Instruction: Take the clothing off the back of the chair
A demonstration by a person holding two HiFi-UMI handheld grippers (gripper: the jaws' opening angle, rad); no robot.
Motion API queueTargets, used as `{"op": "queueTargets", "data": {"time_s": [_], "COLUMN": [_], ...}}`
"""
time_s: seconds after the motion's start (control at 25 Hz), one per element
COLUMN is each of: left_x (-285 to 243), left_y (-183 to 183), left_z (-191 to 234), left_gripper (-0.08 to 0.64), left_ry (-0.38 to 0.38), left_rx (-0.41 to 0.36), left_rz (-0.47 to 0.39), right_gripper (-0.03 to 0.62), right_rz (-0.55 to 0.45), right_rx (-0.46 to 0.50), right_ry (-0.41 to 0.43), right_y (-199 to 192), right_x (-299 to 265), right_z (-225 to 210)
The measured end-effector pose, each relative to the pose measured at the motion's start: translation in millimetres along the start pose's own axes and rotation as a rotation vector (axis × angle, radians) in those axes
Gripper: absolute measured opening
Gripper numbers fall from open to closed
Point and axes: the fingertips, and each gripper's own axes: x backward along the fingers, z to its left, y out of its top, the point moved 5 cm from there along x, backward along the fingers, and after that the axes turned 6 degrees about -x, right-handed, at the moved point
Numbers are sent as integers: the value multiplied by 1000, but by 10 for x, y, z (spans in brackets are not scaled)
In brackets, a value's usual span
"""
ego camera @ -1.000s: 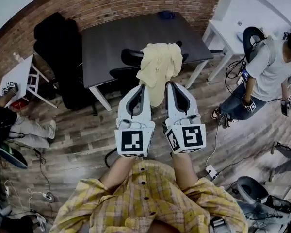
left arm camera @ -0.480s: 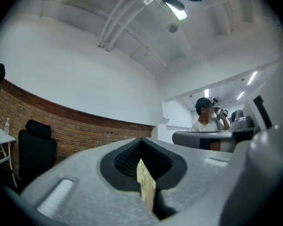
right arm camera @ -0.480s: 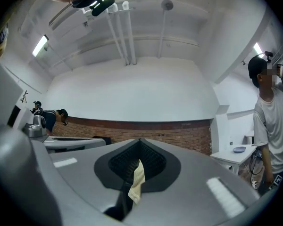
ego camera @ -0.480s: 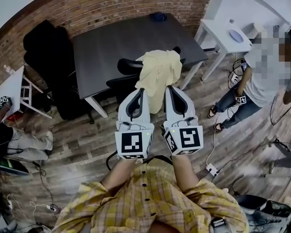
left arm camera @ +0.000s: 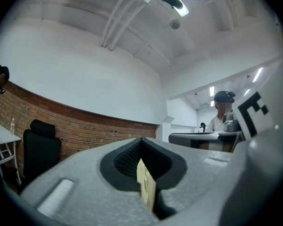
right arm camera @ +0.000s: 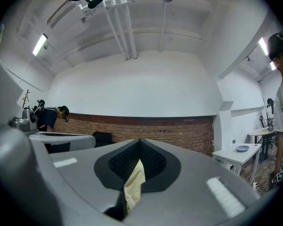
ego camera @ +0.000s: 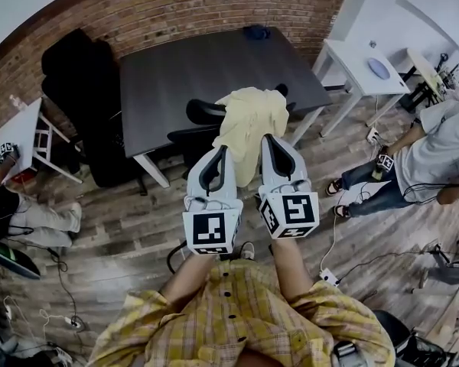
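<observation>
Dark table (ego camera: 214,71), brick wall (ego camera: 176,10) (behind), white table (ego camera: 346,52)

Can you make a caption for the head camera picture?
Left gripper and right gripper both pinch a pale yellow garment, by a black chair at a dark table.

The person holds both arms out in front, side by side, with the forearms bare. The left gripper (ego camera: 225,153) and the right gripper (ego camera: 266,140) point forward, about level, and sit close together. Each gripper has its jaws pressed together on a bit of the yellow cloth (ego camera: 249,121). The marker cubes face up toward the person.
</observation>
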Motion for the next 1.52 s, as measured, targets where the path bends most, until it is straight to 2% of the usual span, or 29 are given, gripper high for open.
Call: {"op": "queueTargets", "data": {"time_s": [0.32,0.8,0.96,1.24,1.36,1.52], "left_x": [-189,-366,-405,-416,-444,-435], "left_y": [-46,-95,-86,-152,-175,-235], "left_z": [-71,-141,-147,-185,-176,-199], "left_gripper": [2,2,2,2,2,2], "left_ry": [24,45,57,55,59,53], "left_rx": [-15,-37,-42,-47,-48,-47], "left_rz": [8,12,15,27,40,53], "right_gripper": [19,195,232,314,316,312], "right_rz": [22,113,175,302,353,303], "right_rx": [19,-7,-28,-22,-38,-72], "right_ry": [29,80,116,125,116,124], "right_y": [-110,-142,-177,-504,-682,-861], "right_x": [-270,-802,-994,-1232,-1344,-1361], "right_z": [-250,-552,-631,-689,-764,-791]}}
